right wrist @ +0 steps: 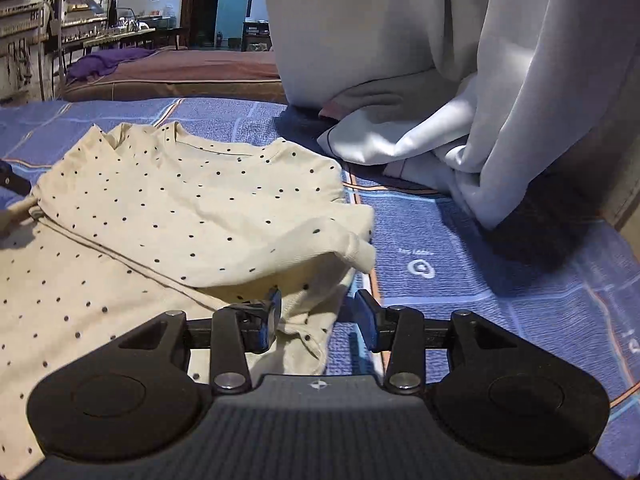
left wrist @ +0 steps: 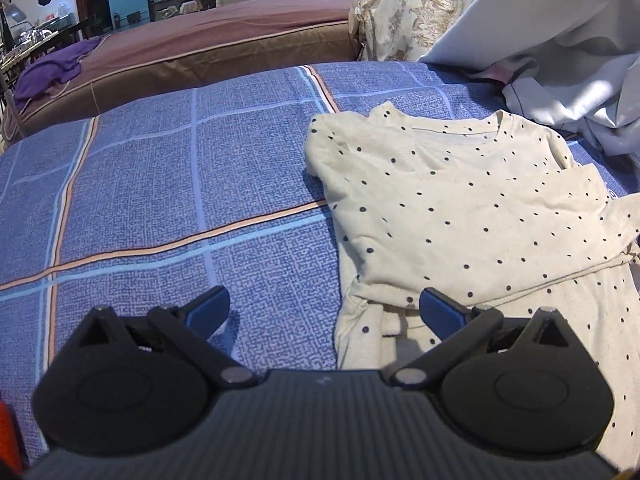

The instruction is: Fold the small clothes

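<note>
Both tongs, left and right, released, flanking the dotted shirt's near edges.

— Cream garment with small dark dots, lying flat on the blue checked bedsheet.
— Folded?
— Partly: upper part doubled over the lower, hem edge running across the middle. Round neckline toward the far side.
— Sleeves?
— One short sleeve sticking out at the sheet's orange stripe, slightly rumpled.
</note>
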A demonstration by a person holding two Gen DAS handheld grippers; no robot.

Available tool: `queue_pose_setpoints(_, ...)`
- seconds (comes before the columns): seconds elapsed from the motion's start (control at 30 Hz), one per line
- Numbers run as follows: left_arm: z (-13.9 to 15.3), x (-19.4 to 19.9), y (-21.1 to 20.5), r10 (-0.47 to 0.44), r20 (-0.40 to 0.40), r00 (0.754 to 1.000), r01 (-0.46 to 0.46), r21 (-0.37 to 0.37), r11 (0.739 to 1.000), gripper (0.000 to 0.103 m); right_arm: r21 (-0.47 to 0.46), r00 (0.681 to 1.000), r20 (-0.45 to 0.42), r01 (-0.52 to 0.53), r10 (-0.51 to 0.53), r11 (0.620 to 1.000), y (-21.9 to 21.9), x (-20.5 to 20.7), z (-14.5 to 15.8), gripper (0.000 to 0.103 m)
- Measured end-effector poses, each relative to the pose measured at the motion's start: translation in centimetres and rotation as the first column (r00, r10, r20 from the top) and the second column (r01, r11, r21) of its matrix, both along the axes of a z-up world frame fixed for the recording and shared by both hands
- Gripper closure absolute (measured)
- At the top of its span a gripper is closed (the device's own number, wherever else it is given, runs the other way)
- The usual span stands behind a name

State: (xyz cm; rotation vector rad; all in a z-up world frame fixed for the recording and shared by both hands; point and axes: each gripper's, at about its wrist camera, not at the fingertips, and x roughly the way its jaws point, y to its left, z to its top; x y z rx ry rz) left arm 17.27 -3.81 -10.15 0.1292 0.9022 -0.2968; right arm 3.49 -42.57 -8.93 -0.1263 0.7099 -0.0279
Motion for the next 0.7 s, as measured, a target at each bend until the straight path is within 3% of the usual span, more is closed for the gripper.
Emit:
queue_pose_setpoints(0.17,0.0,-0.8,0.0,-0.03,-0.029,0.999,0.03,0.011,0.999,0.0,-0.013,0.999,0.025,0.045,-0.044,0.999,-0.3,3.0,-1.1,0.034)
queue_pose_setpoints(0.2,0.0,-0.9,0.2,-0.027,-0.032,0.999,0.027,0.005,1.0,0.0,-0.021,0.999,0.036,0.021,-0.021,1.0,-0.2,3.3,-0.9,0.041)
queue_pose_setpoints(0.23,0.0,-1.0,0.4,-0.024,-0.036,0.999,0.024,-0.001,1.0,0.0,-0.04,0.999,0.035,-0.008,0.01,0.999,0.1,3.5,-0.5,0.093)
queue_pose_setpoints(0.33,-0.2,-0.9,0.6,-0.011,-0.045,0.999,0.011,-0.006,1.0,0.0,-0.229,0.989,0.122,-0.051,0.081,0.972,2.0,2.7,1.3,0.1)
queue_pose_setpoints(0.4,-0.4,-0.7,0.5,-0.008,-0.056,0.998,0.008,-0.01,1.0,0.0,-0.468,0.962,0.197,-0.076,0.188,0.88,4.0,1.4,1.8,0.1)
queue_pose_setpoints(0.47,-0.5,-0.6,0.3,-0.014,-0.068,0.998,0.012,-0.018,1.0,0.0,-0.597,0.935,0.193,-0.128,0.297,0.792,4.8,0.4,1.3,0.098)
queue_pose_setpoints(0.5,-0.5,-0.5,0.2,-0.018,-0.07,0.997,0.017,-0.021,1.0,0.0,-0.623,0.939,0.133,-0.169,0.316,0.764,4.7,0.4,0.7,0.097)
queue_pose_setpoints(0.57,-0.4,-0.6,0.3,-0.026,-0.064,0.998,0.025,-0.021,0.999,0.0,-0.646,0.957,0.003,-0.219,0.29,0.731,4.1,0.3,-1.0,0.069)
queue_pose_setpoints(0.6,-0.4,-0.6,0.5,-0.025,-0.062,0.998,0.024,-0.016,1.0,0.0,-0.66,0.959,-0.064,-0.248,0.275,0.709,3.8,0.0,-2.0,0.038)
queue_pose_setpoints(0.63,-0.4,-0.5,0.7,-0.021,-0.061,0.998,0.02,-0.01,1.0,0.0,-0.671,0.954,-0.114,-0.28,0.277,0.687,3.6,-0.8,-2.9,0.028)
queue_pose_setpoints(0.67,-0.4,-0.4,1.0,-0.014,-0.061,0.998,0.013,-0.003,1.0,0.0,-0.672,0.949,-0.117,-0.293,0.292,0.68,3.4,-1.9,-3.3,0.028)
queue_pose_setpoints(0.7,-0.5,-0.2,1.4,-0.001,-0.062,0.998,0.001,0.003,1.0,0.0,-0.652,0.947,-0.106,-0.296,0.303,0.698,3.2,-2.8,-3.3,0.028)
